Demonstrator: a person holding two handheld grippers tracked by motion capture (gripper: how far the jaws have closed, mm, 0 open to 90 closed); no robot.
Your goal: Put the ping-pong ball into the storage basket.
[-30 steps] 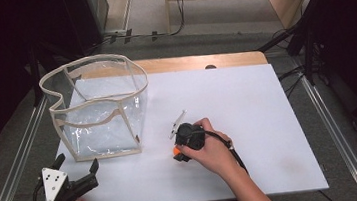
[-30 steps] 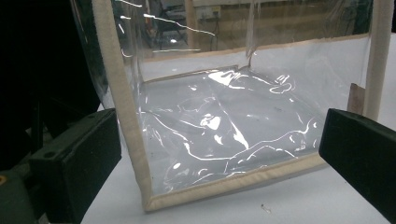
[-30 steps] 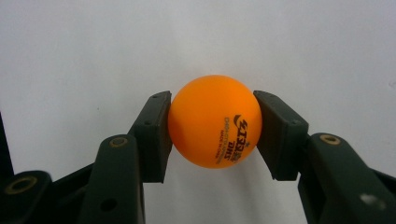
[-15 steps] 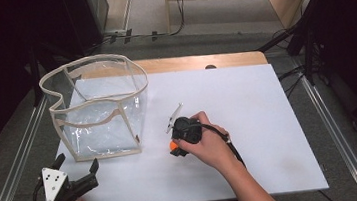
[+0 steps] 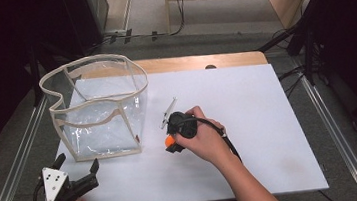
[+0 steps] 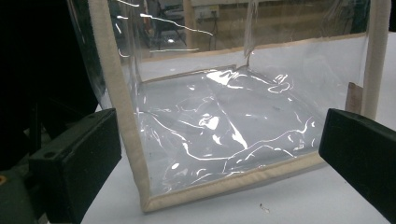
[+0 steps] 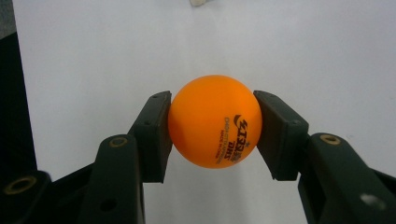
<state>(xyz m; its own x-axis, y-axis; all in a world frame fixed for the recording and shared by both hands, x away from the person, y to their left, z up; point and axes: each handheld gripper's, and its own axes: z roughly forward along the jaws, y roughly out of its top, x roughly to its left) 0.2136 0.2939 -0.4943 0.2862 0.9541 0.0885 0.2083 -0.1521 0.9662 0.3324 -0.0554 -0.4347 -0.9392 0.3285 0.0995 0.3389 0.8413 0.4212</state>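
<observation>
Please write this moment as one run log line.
right tongs: shut on orange ping-pong ball | left tongs: open, facing clear bag

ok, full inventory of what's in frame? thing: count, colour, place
table tennis ball: 1, orange with dark print, clamped between the right gripper's jaws, above the white board
clear bag: 1, transparent plastic with beige trim, open-topped, standing on the board's left part
white board: 1, white, covers the table
wooden table: 1, light wood, strip showing at the board's far edge
metal rails: 2, grey, along the board's left and right sides
cables: several, black, on the floor behind the table
right gripper: 1, black, board centre, shut on the ball
left gripper: 1, black with grey plate, near-left corner, jaws open, facing the bag
</observation>
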